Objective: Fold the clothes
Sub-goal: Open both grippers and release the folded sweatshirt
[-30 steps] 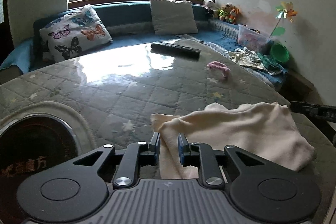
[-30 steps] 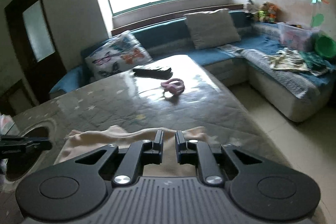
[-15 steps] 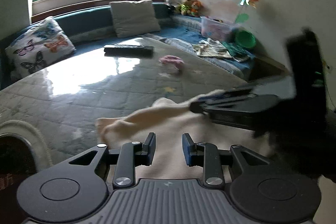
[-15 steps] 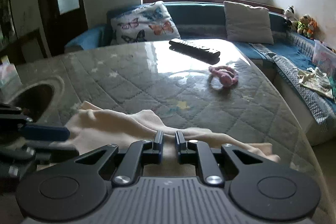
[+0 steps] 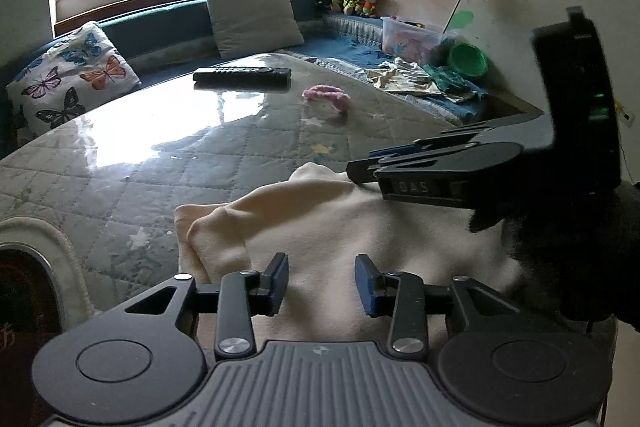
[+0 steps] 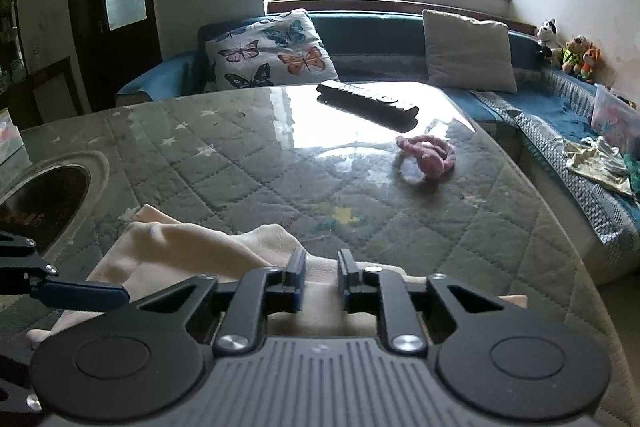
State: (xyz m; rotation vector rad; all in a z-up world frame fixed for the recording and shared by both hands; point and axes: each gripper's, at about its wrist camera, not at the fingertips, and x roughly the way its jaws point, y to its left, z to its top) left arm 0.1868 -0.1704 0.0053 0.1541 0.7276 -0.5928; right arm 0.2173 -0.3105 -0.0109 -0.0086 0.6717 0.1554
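Observation:
A cream garment (image 5: 344, 223) lies folded over on the quilted, glass-topped table (image 5: 168, 163). My left gripper (image 5: 321, 281) is open and empty, its fingers spread above the near part of the cloth. My right gripper (image 6: 321, 277) has narrow jaws pinching a fold of the cream garment (image 6: 192, 247) at its far edge. The right gripper also shows from the side in the left wrist view (image 5: 400, 167), resting on the cloth. The left gripper's blue finger (image 6: 80, 295) shows at the left of the right wrist view.
A black remote (image 6: 368, 103) and a pink knitted item (image 6: 428, 155) lie on the far part of the table. A round dark inset (image 6: 44, 203) sits at the table's left. A blue sofa (image 6: 552, 111) with cushions, toys and loose clothes wraps behind and right.
My left gripper has opened and let go of the cloth. My right gripper has swung left over the garment, bringing the cloth across, and now lies close to the left gripper.

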